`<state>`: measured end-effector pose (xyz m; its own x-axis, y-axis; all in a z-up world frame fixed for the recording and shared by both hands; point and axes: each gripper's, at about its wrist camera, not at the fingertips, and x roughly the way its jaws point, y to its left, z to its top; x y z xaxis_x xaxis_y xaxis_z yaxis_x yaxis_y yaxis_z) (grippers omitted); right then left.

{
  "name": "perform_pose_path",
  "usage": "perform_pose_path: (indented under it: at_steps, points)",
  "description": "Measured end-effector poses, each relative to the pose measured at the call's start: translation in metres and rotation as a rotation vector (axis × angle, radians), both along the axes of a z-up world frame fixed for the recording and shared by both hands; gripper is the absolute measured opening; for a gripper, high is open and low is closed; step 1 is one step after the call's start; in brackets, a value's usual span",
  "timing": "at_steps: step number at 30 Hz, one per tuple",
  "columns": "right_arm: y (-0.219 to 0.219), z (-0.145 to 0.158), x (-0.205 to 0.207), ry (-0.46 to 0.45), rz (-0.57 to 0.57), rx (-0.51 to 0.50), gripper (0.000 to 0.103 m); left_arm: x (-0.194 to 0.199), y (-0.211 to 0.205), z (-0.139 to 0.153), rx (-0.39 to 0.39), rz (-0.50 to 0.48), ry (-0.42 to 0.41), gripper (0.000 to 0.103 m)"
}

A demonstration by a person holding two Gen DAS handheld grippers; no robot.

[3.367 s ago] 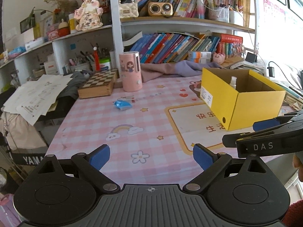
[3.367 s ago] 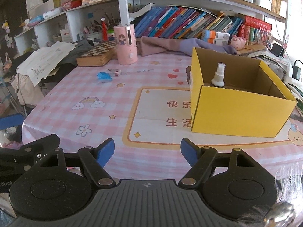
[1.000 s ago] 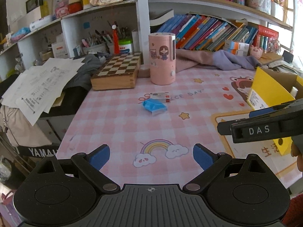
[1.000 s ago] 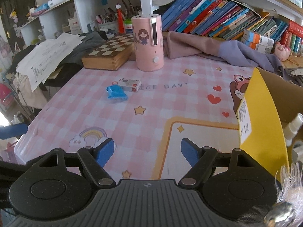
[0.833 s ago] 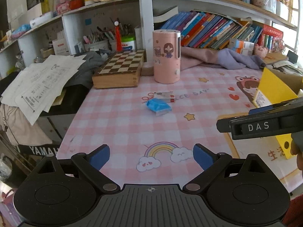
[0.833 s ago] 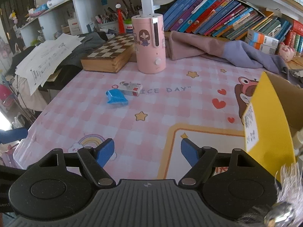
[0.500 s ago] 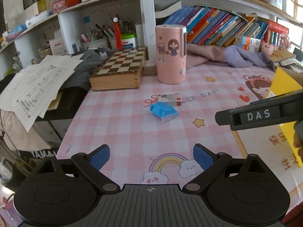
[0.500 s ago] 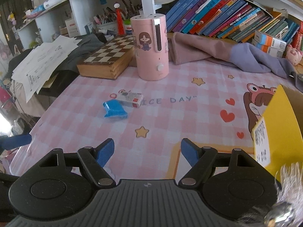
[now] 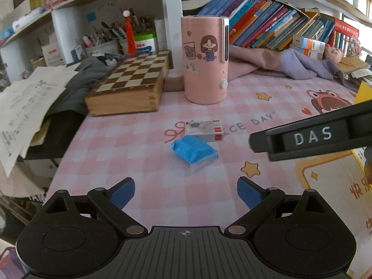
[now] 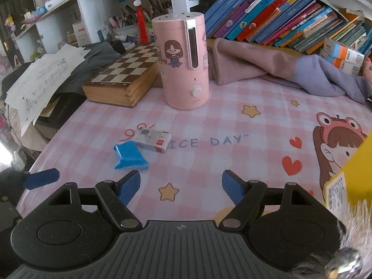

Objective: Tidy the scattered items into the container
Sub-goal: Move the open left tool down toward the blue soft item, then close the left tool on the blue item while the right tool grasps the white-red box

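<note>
A blue packet point(image 9: 194, 150) point(image 10: 129, 155) lies on the pink checked tablecloth, with a small white and red box point(image 9: 205, 131) point(image 10: 152, 140) just behind it. My left gripper point(image 9: 185, 194) is open, a short way in front of the blue packet, nothing between its fingers. My right gripper point(image 10: 181, 187) is open too, the packet just left of its left fingertip. In the left wrist view the right gripper's black arm marked DAS point(image 9: 311, 137) crosses the right side. Only a corner of the yellow cardboard box point(image 10: 348, 179) point(image 9: 365, 91) shows at the right edge.
A tall pink canister point(image 9: 204, 62) point(image 10: 183, 62) stands behind the items, a wooden chessboard box point(image 9: 130, 86) point(image 10: 123, 79) to its left. Pink and purple cloth point(image 10: 290, 72) lies at the back right under shelves of books. Papers point(image 9: 28, 100) hang over the table's left edge.
Both grippers have moved forward and left over the table towards the blue packet and small box, which now look larger and nearer. The yellow box has slid almost out of view to the right.
</note>
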<state>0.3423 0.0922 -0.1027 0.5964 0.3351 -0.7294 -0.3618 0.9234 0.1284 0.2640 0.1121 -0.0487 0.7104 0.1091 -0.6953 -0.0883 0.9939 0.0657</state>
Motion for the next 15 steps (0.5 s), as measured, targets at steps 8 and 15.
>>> perform_pose_path:
  at_steps: [8,15]
  points:
    - [0.005,-0.007,0.025,0.013,-0.005,0.001,0.076,0.037,0.007,-0.017,-0.028,0.033,-0.006,0.095]
    - [0.004,-0.010,0.037,0.023,-0.021,0.003,0.076,0.057,0.015,-0.023,-0.072,0.077,0.008,0.086]
